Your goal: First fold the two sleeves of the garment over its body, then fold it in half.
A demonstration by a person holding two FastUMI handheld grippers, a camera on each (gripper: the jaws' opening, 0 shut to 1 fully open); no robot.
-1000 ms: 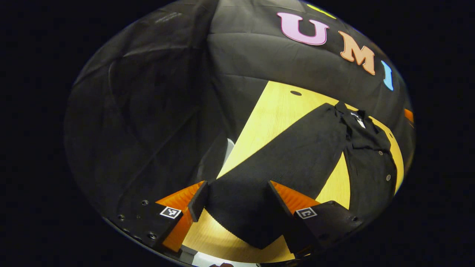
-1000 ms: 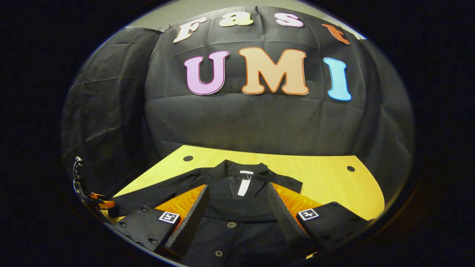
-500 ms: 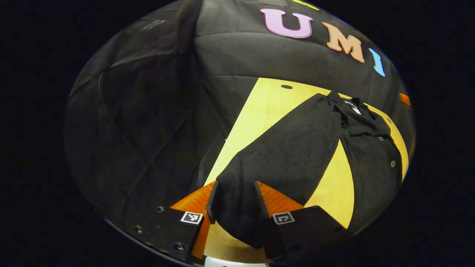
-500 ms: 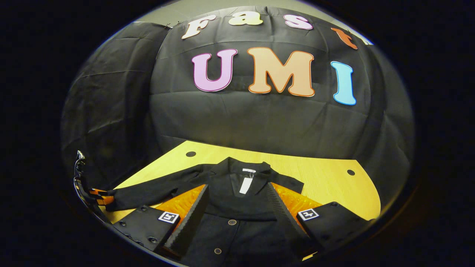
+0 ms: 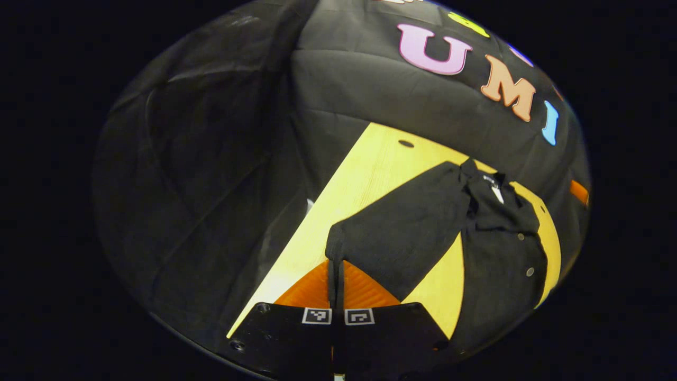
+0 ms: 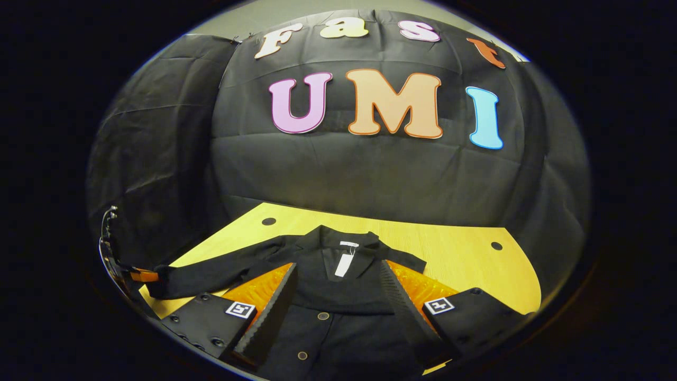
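Left gripper [image 5: 335, 275]: jaws pressed together, pinching the cuff end of the sleeve [image 5: 402, 233], which is lifted off the table [image 5: 370, 169].
Right gripper [image 6: 338, 307]: jaws wide apart, poised over the garment's chest; fingers [image 6: 270, 312] stand either side of the button row, and whether they touch the cloth I cannot tell.
Garment [image 6: 338, 286]: black, buttoned, lying flat on the table with its collar towards the far edge (a white tag shows at the neck).
Sleeve: runs from the shoulder out towards the left edge of the table.
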